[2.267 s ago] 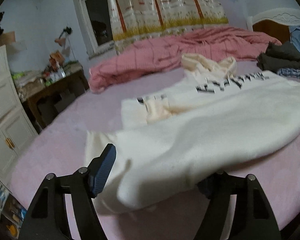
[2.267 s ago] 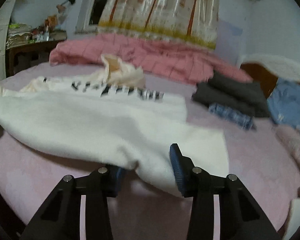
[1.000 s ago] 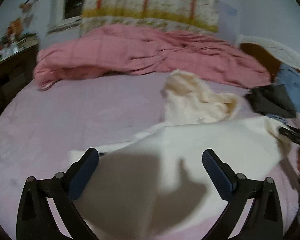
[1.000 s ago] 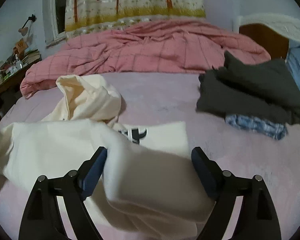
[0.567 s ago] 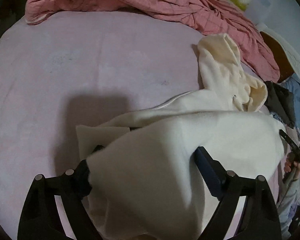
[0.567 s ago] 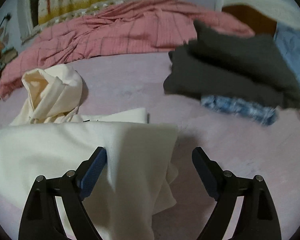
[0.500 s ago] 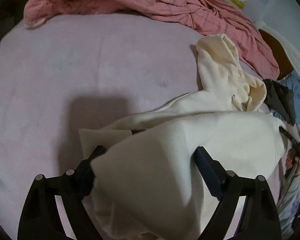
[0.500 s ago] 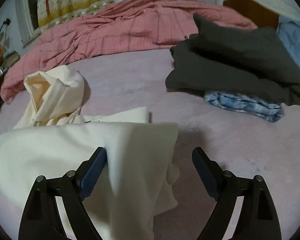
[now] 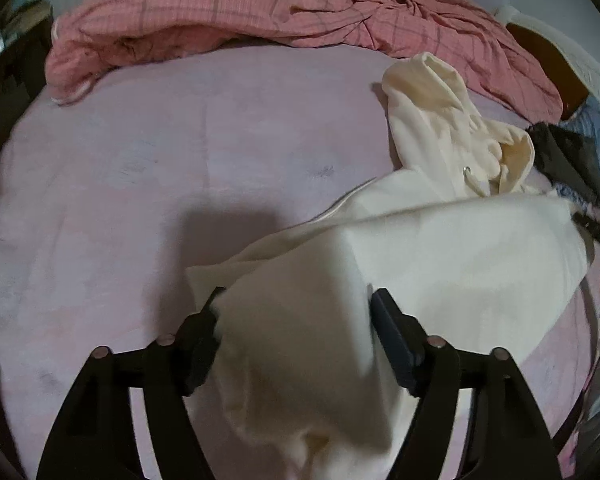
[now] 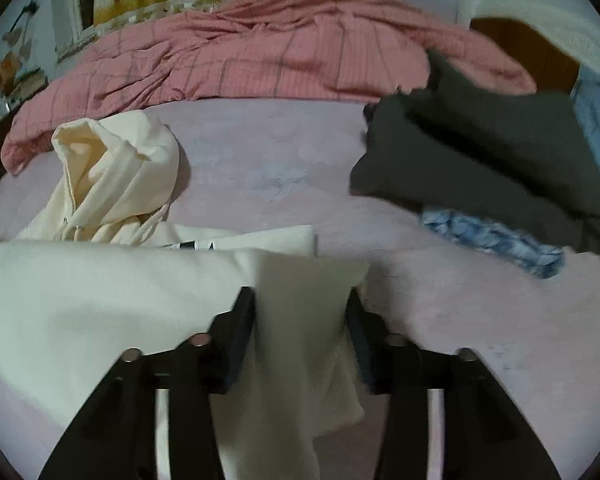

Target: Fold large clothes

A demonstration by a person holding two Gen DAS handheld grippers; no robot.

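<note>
A cream hoodie (image 10: 100,300) lies part-folded on the bed (image 9: 140,140), soft, thick and floppy; best held by the folded edge. Both the left gripper (image 9: 296,316) and right gripper (image 10: 300,312) have just been closing, cloth between their fingers, grip unclear.

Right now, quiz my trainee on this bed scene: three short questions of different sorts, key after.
1. True or false: the cream hoodie lies folded over itself on the bed.
2. Which garment sits right of the hoodie in the right wrist view: A) dark grey pile B) red towel C) yellow jacket?
3. What fabric lies between the fingers of the left gripper and right gripper?

Key: 1 true; 2 A, the dark grey pile; 3 the hoodie.
</note>
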